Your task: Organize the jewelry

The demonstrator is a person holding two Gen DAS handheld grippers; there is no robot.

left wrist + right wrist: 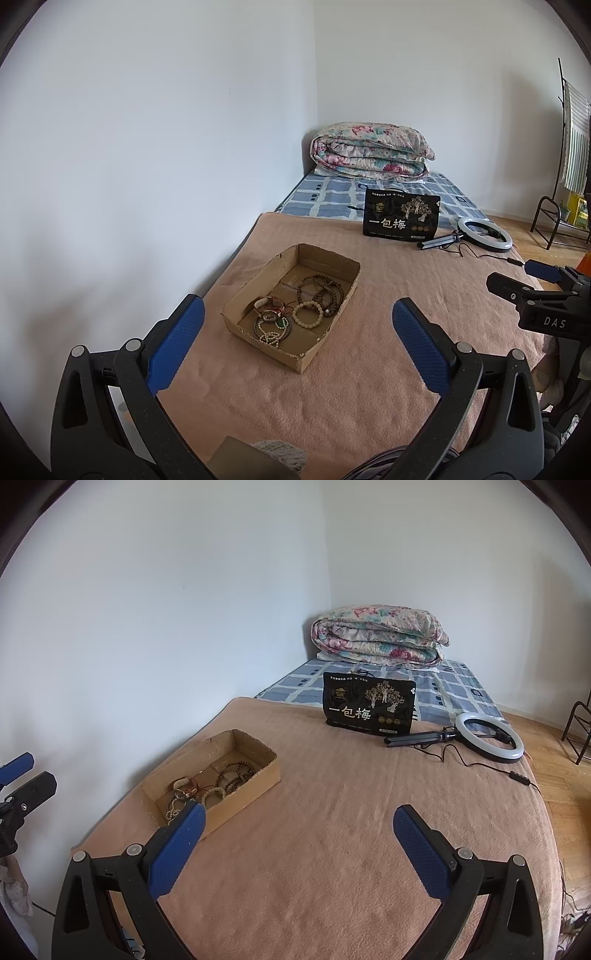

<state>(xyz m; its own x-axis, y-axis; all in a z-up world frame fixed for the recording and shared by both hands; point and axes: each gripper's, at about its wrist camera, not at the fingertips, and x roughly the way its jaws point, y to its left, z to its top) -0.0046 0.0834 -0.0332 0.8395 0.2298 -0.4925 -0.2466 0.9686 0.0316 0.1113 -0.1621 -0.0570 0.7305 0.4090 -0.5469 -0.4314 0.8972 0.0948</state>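
Observation:
A shallow cardboard box [328, 258] lies on the pink blanket [369, 387]. It holds dark brown bead strands [321, 290], a cream bead bracelet [307, 314], a red-banded bangle [269, 304] and a pale bead necklace [271, 334]. My left gripper [297, 317] is open and empty, held just before the box. My right gripper [299, 823] is open and empty, to the right of the box [258, 771]; its left finger [177, 849] covers the box's near corner. The right gripper also shows at the right edge of the left wrist view [543, 295].
A black snack pouch [400, 216] stands behind the box, with a ring light [484, 229] and its cable to its right. A folded floral quilt [369, 155] lies on the blue checked mattress [332, 199]. The wall is on the left, a metal rack [565, 184] at far right.

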